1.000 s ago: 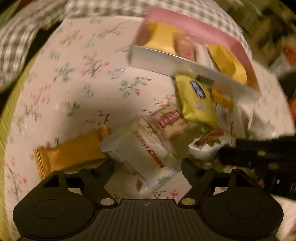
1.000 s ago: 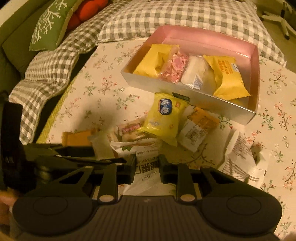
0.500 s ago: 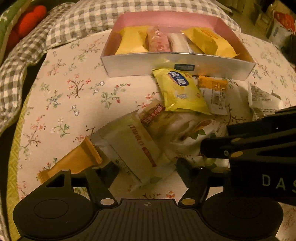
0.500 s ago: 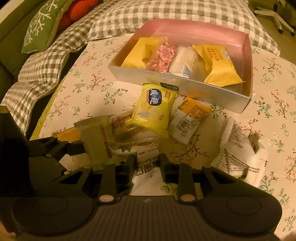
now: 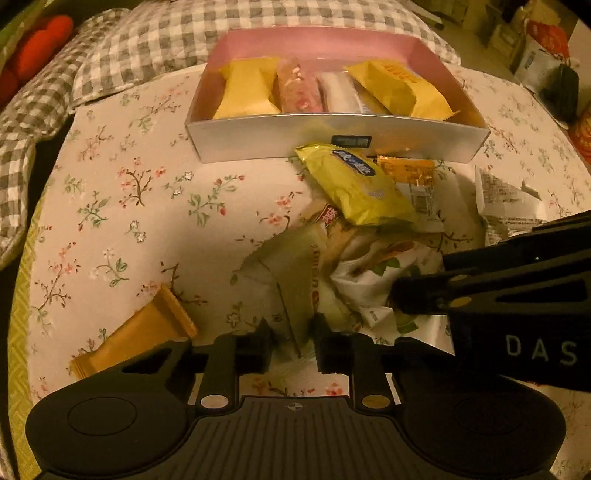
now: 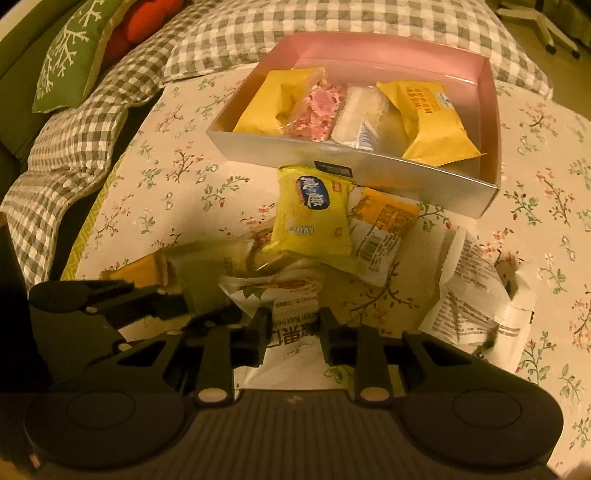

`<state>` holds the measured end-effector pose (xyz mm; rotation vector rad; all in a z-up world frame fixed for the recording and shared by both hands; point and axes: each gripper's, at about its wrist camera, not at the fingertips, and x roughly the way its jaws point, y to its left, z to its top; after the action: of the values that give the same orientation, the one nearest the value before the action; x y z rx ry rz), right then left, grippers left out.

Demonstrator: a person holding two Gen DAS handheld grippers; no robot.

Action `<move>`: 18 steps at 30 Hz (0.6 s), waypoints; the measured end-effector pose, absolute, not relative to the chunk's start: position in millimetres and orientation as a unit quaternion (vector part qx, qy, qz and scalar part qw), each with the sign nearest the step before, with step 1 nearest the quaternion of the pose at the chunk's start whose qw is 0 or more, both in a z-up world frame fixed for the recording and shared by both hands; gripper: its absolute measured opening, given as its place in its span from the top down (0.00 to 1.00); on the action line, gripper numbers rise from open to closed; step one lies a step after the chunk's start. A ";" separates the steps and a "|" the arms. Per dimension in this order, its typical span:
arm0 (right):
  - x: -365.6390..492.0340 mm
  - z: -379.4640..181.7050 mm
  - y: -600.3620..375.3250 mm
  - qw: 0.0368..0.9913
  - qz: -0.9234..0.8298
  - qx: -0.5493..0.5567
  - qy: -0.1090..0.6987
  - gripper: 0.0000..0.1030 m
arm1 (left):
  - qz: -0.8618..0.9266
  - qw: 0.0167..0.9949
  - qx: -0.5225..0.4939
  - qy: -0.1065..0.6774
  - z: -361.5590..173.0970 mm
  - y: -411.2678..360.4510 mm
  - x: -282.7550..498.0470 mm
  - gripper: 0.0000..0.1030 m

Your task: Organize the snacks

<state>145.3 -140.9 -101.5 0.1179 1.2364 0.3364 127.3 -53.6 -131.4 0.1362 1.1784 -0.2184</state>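
warm, dim yellowish light over everything, w/ soft shadows. the worktop [image 6: 155, 192] is round-edged and covered w/ a cream cloth printed w/ small flower sprigs. under it at the left edge a yellow-green woven mat [image 5: 18, 332] shows. behind and to the left lies grey-and-white checked bedding [image 6: 258, 22], bunched in folds. at far left a green cushion w/ white branch pattern [image 6: 62, 55] leans by a red-orange cushion [image 6: 144, 14]. top right in the right wrist view: bare floor and a white chair base w/ casters [image 6: 543, 26]. top right in the left wrist view: boxes and bags [image 5: 543, 62], too dim to tell apart.
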 end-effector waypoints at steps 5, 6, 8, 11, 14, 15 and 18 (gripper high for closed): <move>143.6 -97.1 -139.1 0.801 0.156 0.057 0.575 0.77 | -0.117 0.824 0.074 0.549 -128.8 -54.6 123.2 0.86; 143.6 -95.2 -139.4 0.802 0.158 0.059 0.573 0.79 | -0.119 0.825 0.072 0.547 -126.9 -53.5 122.6 0.86; 142.9 -91.9 -140.4 0.803 0.160 0.065 0.570 0.79 | -0.125 0.829 0.066 0.541 -121.3 -51.1 122.0 0.87; 142.4 -91.6 -141.8 0.805 0.161 0.062 0.568 0.80 | -0.132 0.831 0.057 0.538 -115.6 -48.6 122.0 0.87; 142.6 -93.9 -142.3 0.803 0.156 0.060 0.572 0.80 | -0.135 0.831 0.055 0.536 -112.3 -47.1 119.7 0.87; 142.5 -92.9 -143.0 0.803 0.157 0.061 0.572 0.81 | -0.136 0.832 0.055 0.536 -111.1 -47.2 118.2 0.87; 142.5 -87.5 -145.5 0.806 0.160 0.069 0.566 0.81 | -0.141 0.831 0.051 0.535 -107.5 -46.7 116.9 0.87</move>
<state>142.5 -145.5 -87.5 0.1484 1.2116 0.3414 116.9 -46.7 -107.5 0.1077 1.1356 -0.2983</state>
